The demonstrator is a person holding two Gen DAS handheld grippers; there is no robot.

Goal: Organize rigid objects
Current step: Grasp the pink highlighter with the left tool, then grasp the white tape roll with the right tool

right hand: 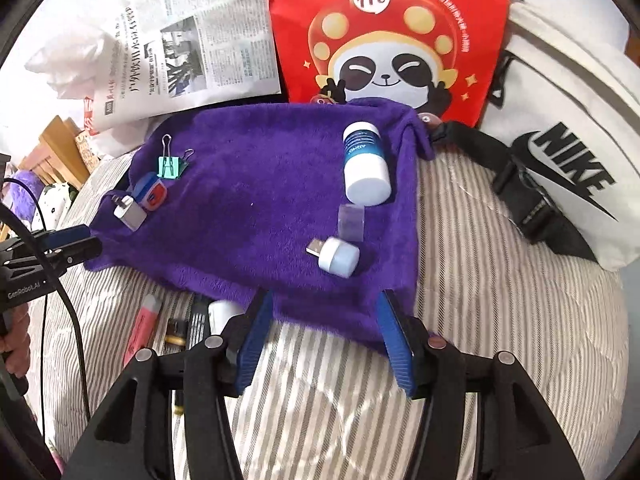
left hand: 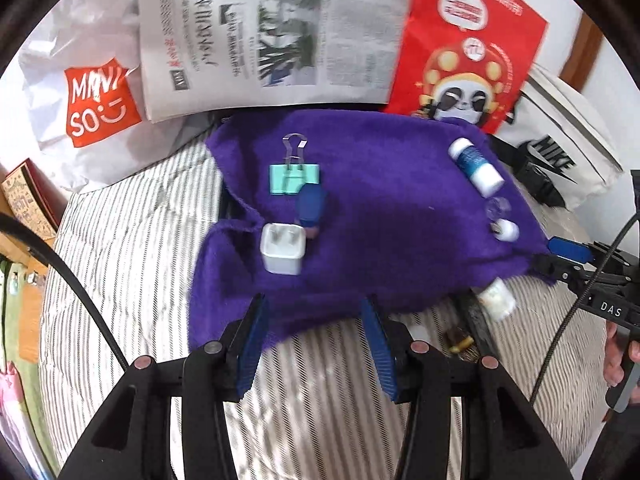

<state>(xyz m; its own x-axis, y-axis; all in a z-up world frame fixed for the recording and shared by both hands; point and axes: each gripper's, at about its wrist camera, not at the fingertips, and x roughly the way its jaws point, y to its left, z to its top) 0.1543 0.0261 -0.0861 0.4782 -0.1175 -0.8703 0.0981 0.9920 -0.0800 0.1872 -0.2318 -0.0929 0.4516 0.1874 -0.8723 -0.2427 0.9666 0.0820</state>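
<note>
A purple cloth [left hand: 400, 208] lies spread on striped bedding. On its left part sit a teal binder clip [left hand: 294, 178], a blue object [left hand: 311, 206] and a white plug charger [left hand: 282, 252]. On its right part lie a white-and-blue bottle [left hand: 476, 166], a clear piece [left hand: 497, 208] and a small white USB light [left hand: 505, 230]. My left gripper [left hand: 314, 304] hangs open over the cloth's near edge, nothing between its pads. In the right wrist view the bottle [right hand: 366, 168] and USB light [right hand: 338, 256] lie just ahead of my right gripper [right hand: 325, 300], which is open and empty above the cloth [right hand: 260, 200].
A newspaper [left hand: 272, 28], a red panda bag [right hand: 384, 32], a white Miniso bag [left hand: 92, 100] and a white Nike bag [right hand: 568, 152] with a black strap ring the cloth. A pink marker [right hand: 142, 328], a white cap [right hand: 224, 314] and dark small items lie by its near edge.
</note>
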